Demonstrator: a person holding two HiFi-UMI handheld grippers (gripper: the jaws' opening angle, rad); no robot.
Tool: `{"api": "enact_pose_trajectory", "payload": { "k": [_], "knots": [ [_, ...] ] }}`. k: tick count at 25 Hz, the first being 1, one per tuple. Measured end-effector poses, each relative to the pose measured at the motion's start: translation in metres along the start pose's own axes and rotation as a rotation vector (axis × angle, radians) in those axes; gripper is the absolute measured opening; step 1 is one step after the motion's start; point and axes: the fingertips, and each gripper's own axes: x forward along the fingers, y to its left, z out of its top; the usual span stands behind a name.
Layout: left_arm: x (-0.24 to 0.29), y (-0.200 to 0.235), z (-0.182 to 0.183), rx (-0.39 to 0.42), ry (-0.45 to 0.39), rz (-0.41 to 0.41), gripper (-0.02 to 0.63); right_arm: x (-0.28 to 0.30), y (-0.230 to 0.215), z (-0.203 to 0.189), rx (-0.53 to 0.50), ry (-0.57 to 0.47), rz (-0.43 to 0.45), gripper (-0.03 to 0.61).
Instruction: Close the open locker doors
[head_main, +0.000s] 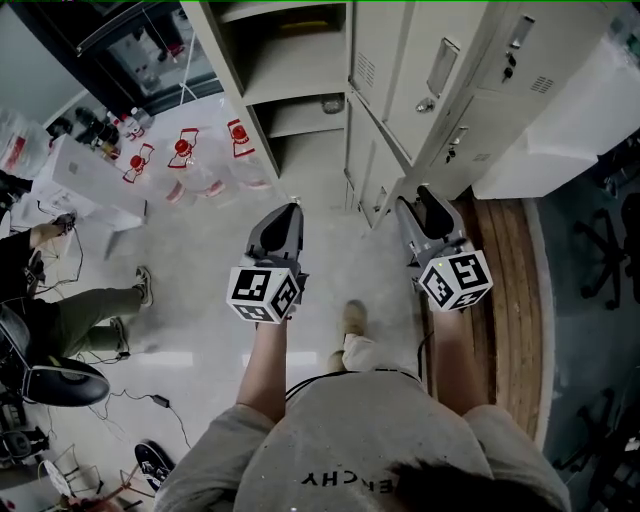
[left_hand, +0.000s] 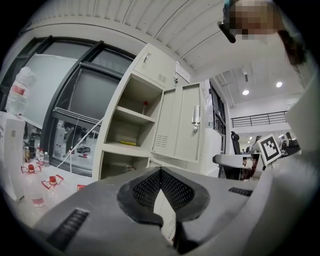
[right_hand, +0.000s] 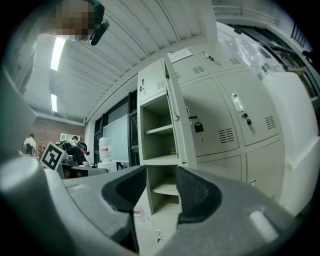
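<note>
The pale grey sheet-metal locker door (left_hand: 179, 122) stands swung out from the right edge of its open compartment, midway up the locker column. We judge it light, stiff and free on its hinges. Its smooth paint offers little grip, so we would push flat near the free edge, beside the handle, instead of pinching. The compartment below looks open too, but we cannot make out its door. Our left tool (left_hand: 160, 172) is clenched on nothing and our right tool (right_hand: 161, 180) is spread and empty, both short of the door. Clear plastic bottles with red caps (head_main: 183, 150) stand on the floor left of the locker, seemingly outside the door's swing.
</note>
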Motion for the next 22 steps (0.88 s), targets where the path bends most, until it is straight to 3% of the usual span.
{"api": "enact_pose_trajectory", "payload": {
  "k": [15,22],
  "knots": [
    [0.062,0.009,-0.001,0.001,0.016,-0.015,-0.003,0.041,-0.050,0.011,-0.010,-0.015,-0.047,0.205],
    [0.081,0.009,0.000,0.001,0.018,-0.012,-0.003,0.049,-0.056,0.013,-0.014,-0.016,-0.026,0.206]
  ]
}}
